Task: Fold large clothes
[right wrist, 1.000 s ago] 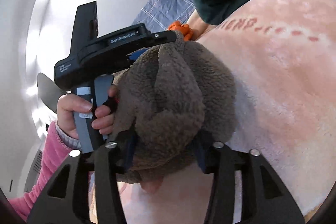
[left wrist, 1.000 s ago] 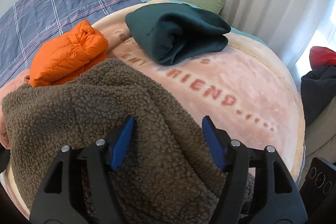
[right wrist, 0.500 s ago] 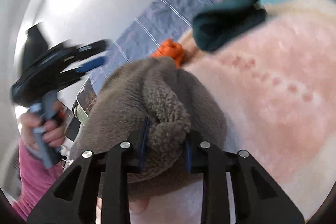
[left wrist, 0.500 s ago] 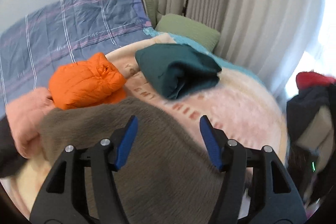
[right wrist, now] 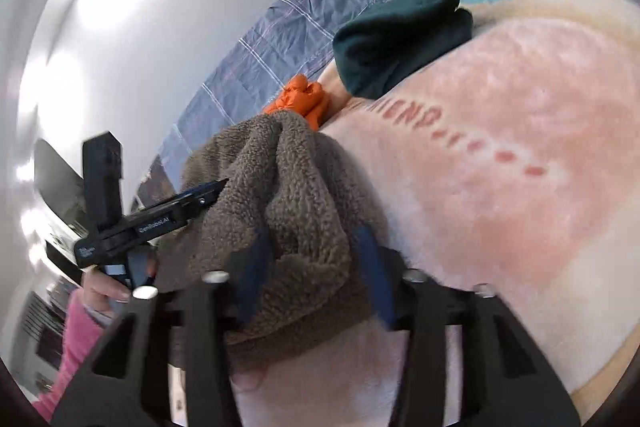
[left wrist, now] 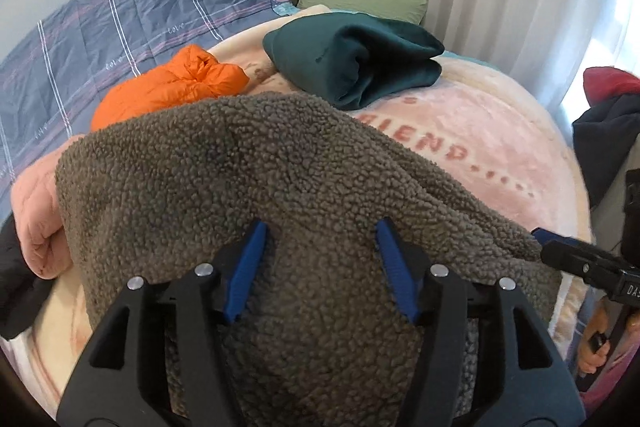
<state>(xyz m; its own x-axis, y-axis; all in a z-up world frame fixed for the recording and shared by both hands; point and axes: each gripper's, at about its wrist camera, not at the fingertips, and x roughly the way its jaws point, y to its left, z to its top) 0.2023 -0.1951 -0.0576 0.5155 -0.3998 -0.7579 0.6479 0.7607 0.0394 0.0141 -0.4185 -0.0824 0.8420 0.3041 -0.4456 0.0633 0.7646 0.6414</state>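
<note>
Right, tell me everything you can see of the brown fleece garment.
The brown fleece garment is thick, curly sherpa-like pile, grey-brown, bunched in a rounded heap on the pink blanket. Its far edge hides part of the orange jacket. The left gripper sits over it, fingers spread, fleece between them. The right gripper has a gathered fold between its fingers, lifted off the blanket.

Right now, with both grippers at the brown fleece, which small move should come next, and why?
Probably lower the left gripper and shut it on the brown fleece. Its fingers stand open over the fabric, while the right gripper has a bunched fold between its fingers, so only one side seems held.
</note>
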